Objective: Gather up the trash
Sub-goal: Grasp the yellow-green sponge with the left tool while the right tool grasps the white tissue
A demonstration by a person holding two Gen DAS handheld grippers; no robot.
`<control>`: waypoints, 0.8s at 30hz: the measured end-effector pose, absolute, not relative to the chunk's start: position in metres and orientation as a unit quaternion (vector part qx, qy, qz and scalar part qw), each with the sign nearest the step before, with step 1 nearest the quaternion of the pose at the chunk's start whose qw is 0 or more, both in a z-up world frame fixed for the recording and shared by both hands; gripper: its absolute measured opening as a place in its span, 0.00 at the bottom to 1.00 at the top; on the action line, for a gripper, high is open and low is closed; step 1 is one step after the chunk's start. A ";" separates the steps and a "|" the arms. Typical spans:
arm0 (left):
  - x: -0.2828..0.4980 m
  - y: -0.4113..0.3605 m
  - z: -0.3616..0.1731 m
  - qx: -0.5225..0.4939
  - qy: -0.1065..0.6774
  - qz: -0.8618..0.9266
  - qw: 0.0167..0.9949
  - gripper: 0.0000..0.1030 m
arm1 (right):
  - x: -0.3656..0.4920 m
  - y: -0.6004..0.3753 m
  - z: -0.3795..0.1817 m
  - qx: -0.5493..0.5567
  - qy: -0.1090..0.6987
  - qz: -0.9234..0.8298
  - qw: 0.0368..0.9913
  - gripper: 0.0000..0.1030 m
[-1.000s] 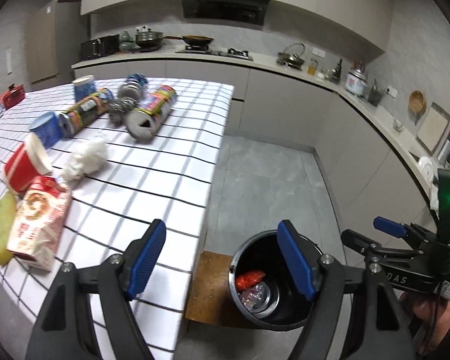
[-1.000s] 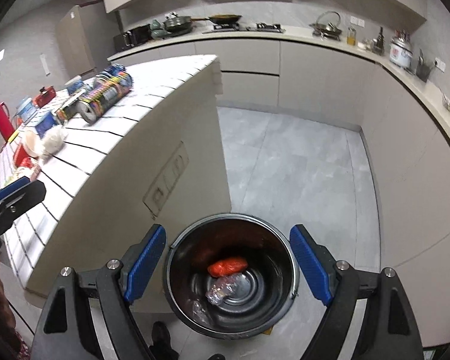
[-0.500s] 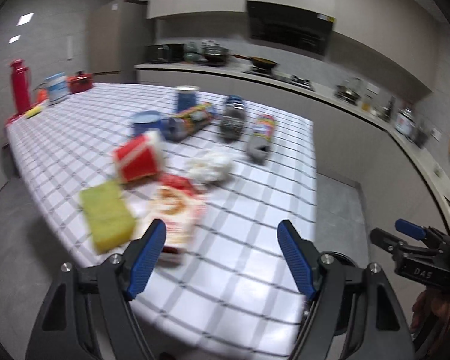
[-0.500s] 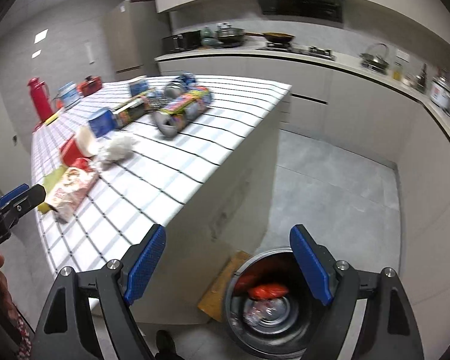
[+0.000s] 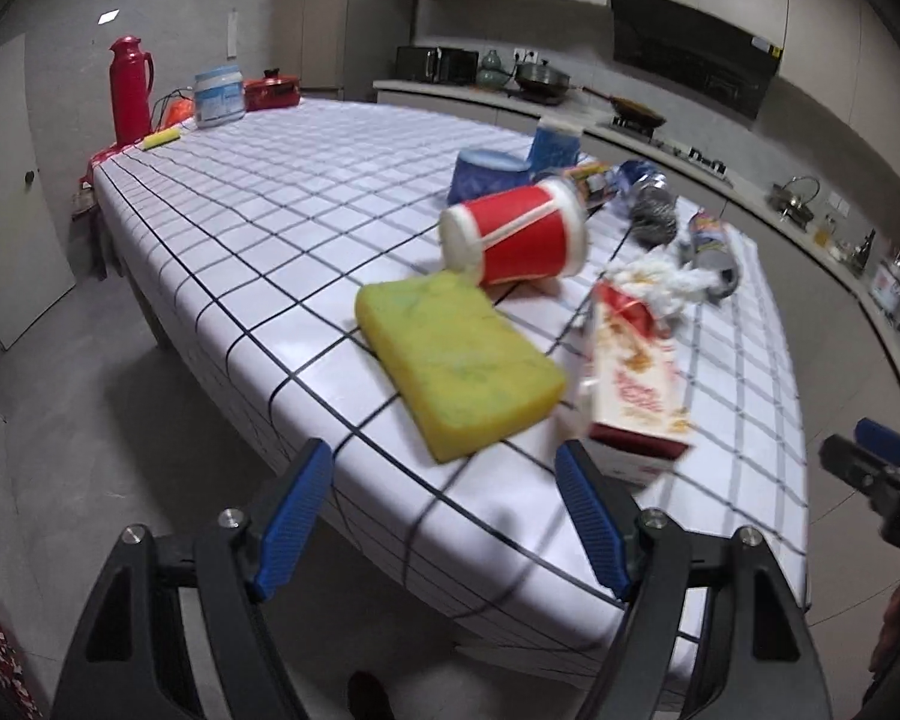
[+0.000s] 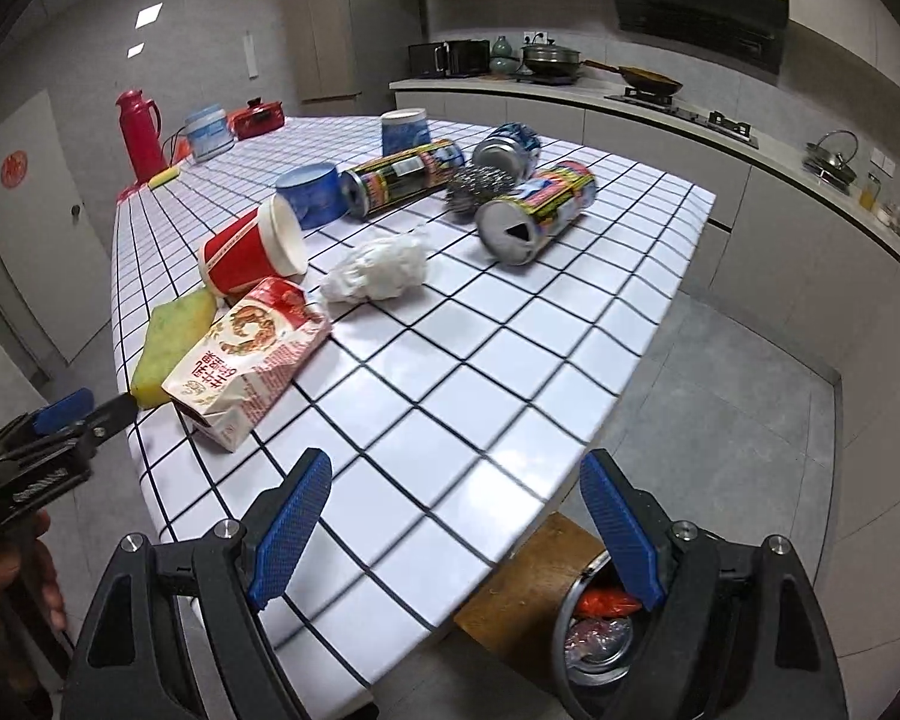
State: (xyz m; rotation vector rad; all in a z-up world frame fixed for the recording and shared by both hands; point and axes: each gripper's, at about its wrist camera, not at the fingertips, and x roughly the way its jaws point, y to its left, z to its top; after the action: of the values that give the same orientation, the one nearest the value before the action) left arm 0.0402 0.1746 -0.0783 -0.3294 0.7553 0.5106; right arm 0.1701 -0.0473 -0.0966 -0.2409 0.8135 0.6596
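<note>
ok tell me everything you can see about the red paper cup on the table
The red paper cup lies on its side on the white checked table. It looks like ribbed paper, red with thin white lines, and has a white rim and a white inside; nothing shows in it. Its open mouth faces the blue cup just behind it. Its base end sits close to the yellow sponge, and the red-and-white carton lies just in front. I cannot tell whether it touches them. Neither tool is near it.
</note>
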 end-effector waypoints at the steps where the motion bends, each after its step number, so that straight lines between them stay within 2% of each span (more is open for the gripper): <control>1: 0.042 0.180 -0.081 -0.161 0.366 0.243 0.884 0.75 | 0.169 -0.045 -0.097 -0.115 0.388 0.313 0.859 0.84; 14: 0.057 0.265 -0.083 -0.177 0.365 0.256 0.877 0.75 | 0.177 -0.002 -0.099 -0.119 0.399 0.288 0.862 0.84; 20: 0.075 0.255 -0.070 -0.165 0.354 0.214 0.895 0.75 | 0.192 0.016 -0.095 -0.104 0.396 0.277 0.869 0.84; 24: 0.097 0.252 -0.078 -0.157 0.375 0.195 0.892 0.75 | 0.205 0.029 -0.091 -0.091 0.395 0.273 0.873 0.84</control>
State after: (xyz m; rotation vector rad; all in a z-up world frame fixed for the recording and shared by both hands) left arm 0.0966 0.2519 -0.0777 -0.3257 0.7788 0.4056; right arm 0.2049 0.0291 -0.0910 -0.1893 0.8249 0.5707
